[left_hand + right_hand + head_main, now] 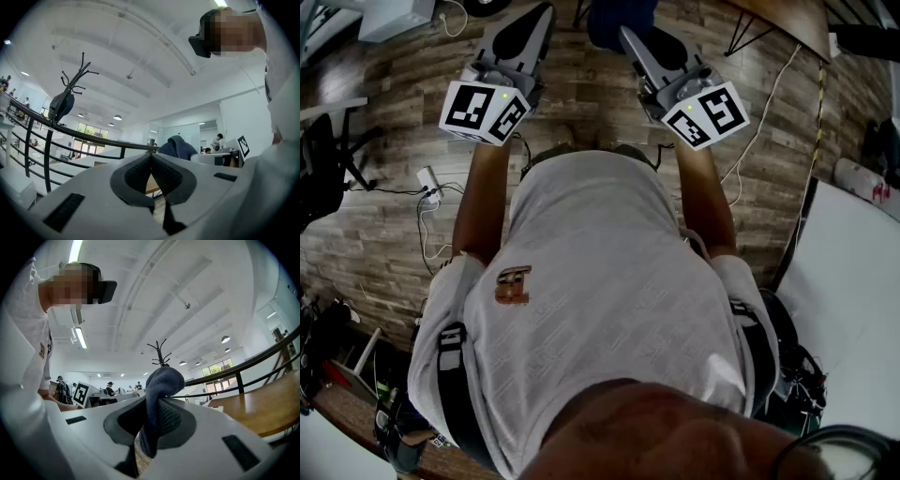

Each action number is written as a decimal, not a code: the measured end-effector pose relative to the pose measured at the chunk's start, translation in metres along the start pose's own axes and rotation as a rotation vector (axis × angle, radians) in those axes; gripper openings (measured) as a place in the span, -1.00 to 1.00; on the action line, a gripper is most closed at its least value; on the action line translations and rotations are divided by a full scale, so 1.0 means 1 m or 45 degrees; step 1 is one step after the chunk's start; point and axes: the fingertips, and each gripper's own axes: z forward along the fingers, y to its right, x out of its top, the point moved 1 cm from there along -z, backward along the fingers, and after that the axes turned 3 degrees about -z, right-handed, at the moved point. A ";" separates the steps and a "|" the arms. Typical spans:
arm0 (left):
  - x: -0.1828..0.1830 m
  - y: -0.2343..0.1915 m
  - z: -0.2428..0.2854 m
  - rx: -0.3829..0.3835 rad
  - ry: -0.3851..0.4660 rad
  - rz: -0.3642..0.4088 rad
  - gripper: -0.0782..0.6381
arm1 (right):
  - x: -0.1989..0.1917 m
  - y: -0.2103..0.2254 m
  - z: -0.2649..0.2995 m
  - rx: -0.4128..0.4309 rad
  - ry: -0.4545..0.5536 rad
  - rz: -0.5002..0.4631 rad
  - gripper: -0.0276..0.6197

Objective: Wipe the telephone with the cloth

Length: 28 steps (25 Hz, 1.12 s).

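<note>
Nearest the head camera: the person's pale shirt (pixel 600 281), filling the middle of that view. Both arms are stretched forward over the plank floor (pixel 384 244).

Left gripper (pixel 151 160): jaws clenched pad to pad, nothing between them.
Right gripper (pixel 151 405): jaws grasping the cloth (pixel 164 378), a dark blue fold that bulges above the pads and hangs below them.

Both gripper views look up at the ceiling, so the jaws are tilted upward, away from any work surface.

Telephone: not in any view, so I cannot say where it stands.

Handling, by judgement: the cloth looks soft, light and limp. It will drape and bunch, so a pinch through a thick fold, as now, should hold. A free tail is needed below the jaws to do the wiping. The telephone is likely rigid and light enough to slide under a wipe. The empty left jaws could steady it.

Surroundings: power strip (pixel 428 180) with trailing cables on the floor. White bench (pixel 853 309) at the right edge. Wooden bench (pixel 267 411) beside a dark railing (pixel 70 133). Coat stand (pixel 70 91) beyond. Nothing stands against either gripper.
</note>
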 end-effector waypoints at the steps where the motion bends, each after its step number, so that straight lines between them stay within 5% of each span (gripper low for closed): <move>1: 0.000 -0.001 0.001 -0.003 0.005 -0.001 -0.73 | 0.000 0.001 0.001 -0.001 -0.001 -0.002 -0.70; 10: 0.006 -0.008 -0.002 -0.009 0.023 -0.002 -0.73 | 0.005 0.000 0.004 -0.018 0.017 0.007 -0.70; 28: 0.004 -0.127 -0.016 -0.067 0.009 -0.036 -0.73 | -0.027 0.004 0.102 -0.132 -0.013 0.016 -0.70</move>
